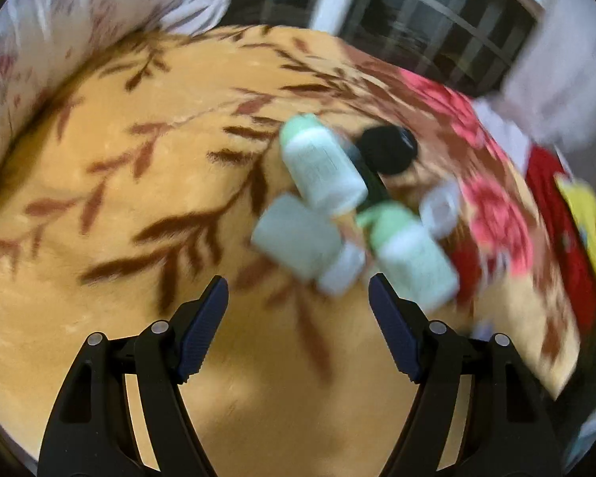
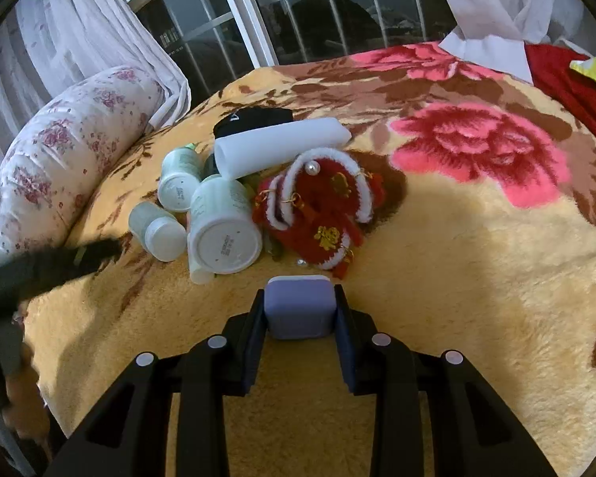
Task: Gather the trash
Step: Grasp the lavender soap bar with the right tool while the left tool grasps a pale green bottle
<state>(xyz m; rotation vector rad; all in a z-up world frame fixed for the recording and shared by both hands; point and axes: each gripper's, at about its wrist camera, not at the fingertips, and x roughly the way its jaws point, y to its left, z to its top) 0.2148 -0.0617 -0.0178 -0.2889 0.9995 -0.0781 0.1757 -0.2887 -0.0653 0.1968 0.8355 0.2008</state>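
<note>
Right claw [image 2: 300, 310] clamps a lavender block [image 2: 300, 306]; red plush [image 2: 322, 214] beyond.

Pale green bottles [image 2: 222, 226] lying clustered on blanket, lilac box [image 2: 300, 306] clamped between right jaws

The bottles [image 2: 202, 214] lie in a heap on the bed [image 2: 457, 278], with a tube [image 2: 278, 145] behind them. A hat [image 2: 322, 214] lies just right of the bottles. A pillow [image 2: 59, 151] sits to their left.
</note>
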